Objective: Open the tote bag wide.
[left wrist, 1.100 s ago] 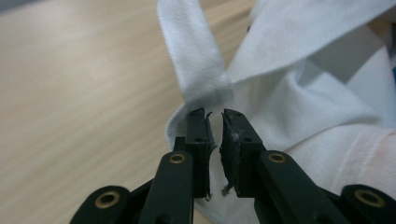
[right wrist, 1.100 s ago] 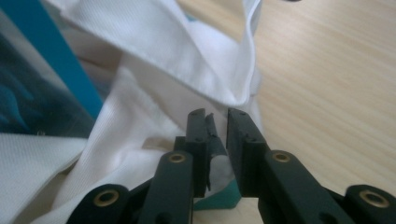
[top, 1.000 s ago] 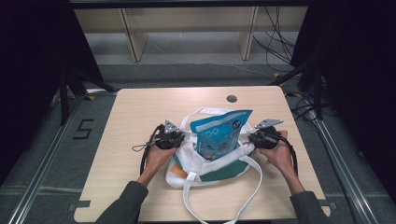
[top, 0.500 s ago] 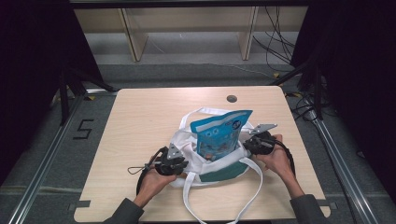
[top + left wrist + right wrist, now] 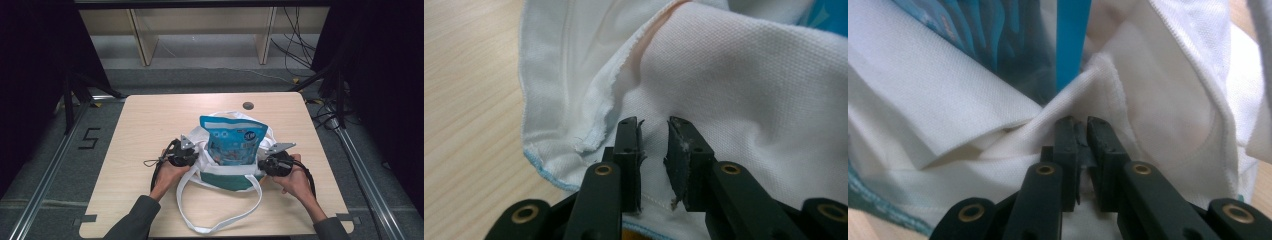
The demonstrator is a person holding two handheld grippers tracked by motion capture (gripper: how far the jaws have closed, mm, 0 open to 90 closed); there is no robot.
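A white tote bag point(image 5: 200, 136) with a teal bottom lies mid-table, its long handles point(image 5: 220, 226) looping toward the front edge. A blue snack bag point(image 5: 231, 140) stands upright in its mouth. My left gripper point(image 5: 192, 153) is at the bag's left edge. In the left gripper view its jaws point(image 5: 653, 125) stand slightly apart, open, right against the white cloth point(image 5: 734, 75). My right gripper point(image 5: 265, 163) is at the bag's right edge. In the right gripper view it point(image 5: 1079, 121) is shut on a fold of the bag's cloth point(image 5: 938, 90), just below the snack bag point(image 5: 1070, 40).
The light wooden table point(image 5: 150, 120) has a round dark hole point(image 5: 248, 106) near its far edge. Beyond it stand wooden shelf legs point(image 5: 142, 37) and floor cables point(image 5: 300, 45). Metal rails point(image 5: 45, 180) run along both sides of the table.
My left gripper pulled back toward the front left, then came up again to the bag's left edge. The right gripper stayed on the bag's right side. The snack bag now stands straighter.
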